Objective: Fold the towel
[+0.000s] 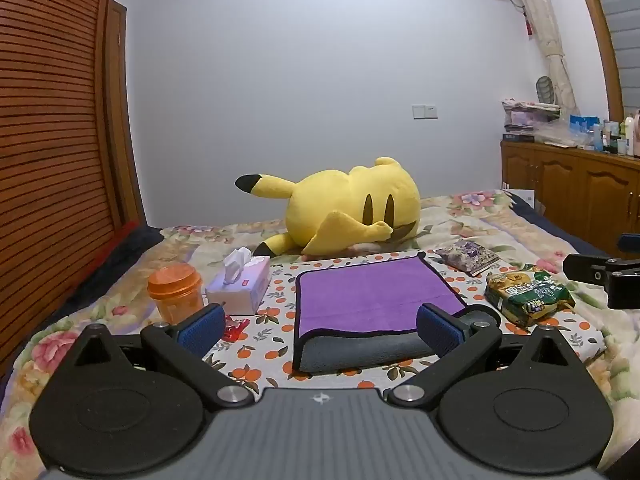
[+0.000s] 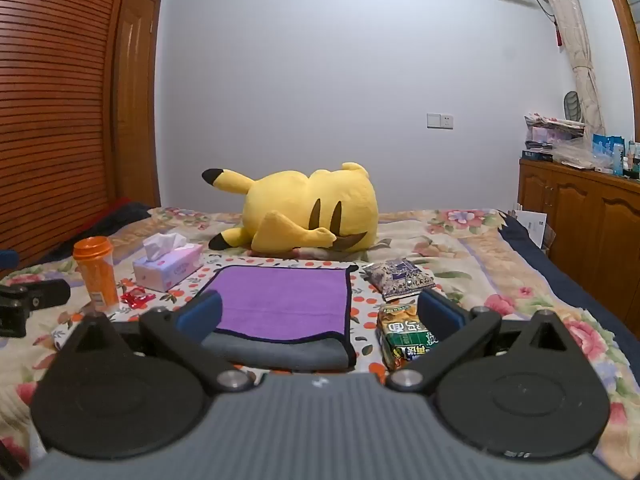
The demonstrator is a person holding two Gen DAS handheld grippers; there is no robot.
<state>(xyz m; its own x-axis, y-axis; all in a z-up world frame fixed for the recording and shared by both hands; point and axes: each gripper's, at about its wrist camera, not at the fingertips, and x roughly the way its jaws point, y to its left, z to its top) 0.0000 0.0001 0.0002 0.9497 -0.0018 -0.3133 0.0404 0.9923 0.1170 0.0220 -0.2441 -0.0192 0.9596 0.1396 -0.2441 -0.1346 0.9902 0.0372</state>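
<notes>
A purple towel (image 1: 372,296) with a grey underside and black trim lies folded over on the orange-print cloth on the bed; its grey folded edge faces me. It also shows in the right wrist view (image 2: 284,300). My left gripper (image 1: 320,328) is open and empty, just in front of the towel's near edge, its right pad overlapping the towel's right corner in view. My right gripper (image 2: 320,312) is open and empty, near the towel's front, shifted toward its right side.
A yellow plush toy (image 1: 352,204) lies behind the towel. An orange cup (image 1: 174,292), tissue box (image 1: 244,284) and red wrapper (image 1: 236,326) sit left. A green snack bag (image 1: 528,294) and purple packet (image 1: 468,256) sit right. A wooden cabinet (image 1: 572,192) stands far right.
</notes>
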